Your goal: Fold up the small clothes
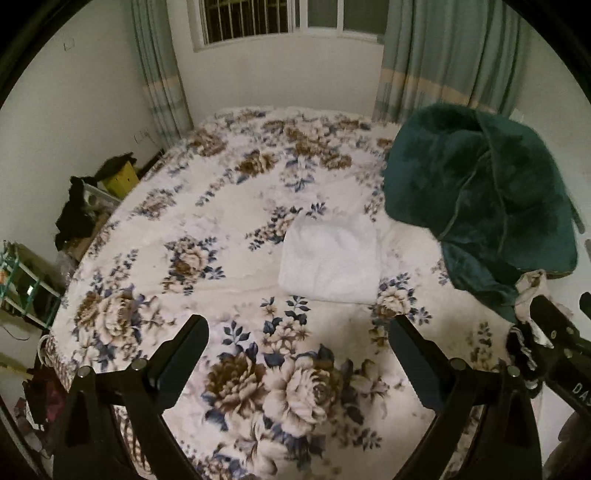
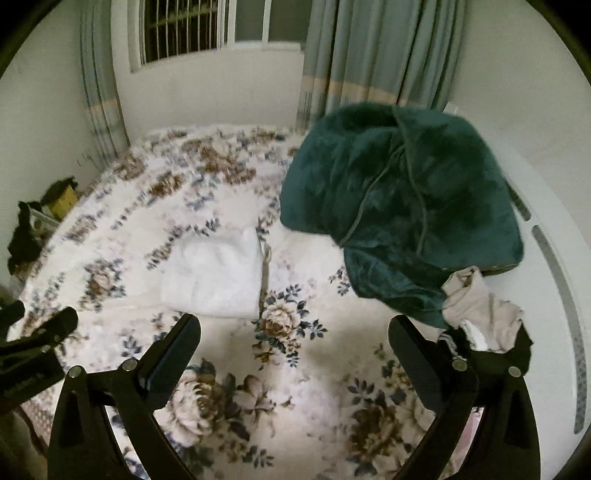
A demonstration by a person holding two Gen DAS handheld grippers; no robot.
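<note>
A folded white garment [image 1: 330, 264] lies flat on the floral bedspread [image 1: 221, 229] near the bed's middle; it also shows in the right wrist view [image 2: 214, 278]. A small heap of beige, white and black small clothes [image 2: 480, 317] lies at the bed's right side, below a dark green blanket [image 2: 399, 206]. My left gripper [image 1: 299, 339] is open and empty above the near part of the bed, short of the white garment. My right gripper [image 2: 295, 339] is open and empty, its right finger [image 2: 417, 354] close beside the heap. The heap's edge [image 1: 532, 295] shows behind the right gripper's body in the left wrist view.
The green blanket [image 1: 480, 206] is bunched at the right against a white headboard [image 2: 546, 236]. Curtains [image 1: 436, 59] and a window [image 1: 280, 18] stand behind the bed. Boxes and dark clutter [image 1: 92, 199] sit on the floor at the left. The left gripper's body [image 2: 29, 350] shows at left in the right wrist view.
</note>
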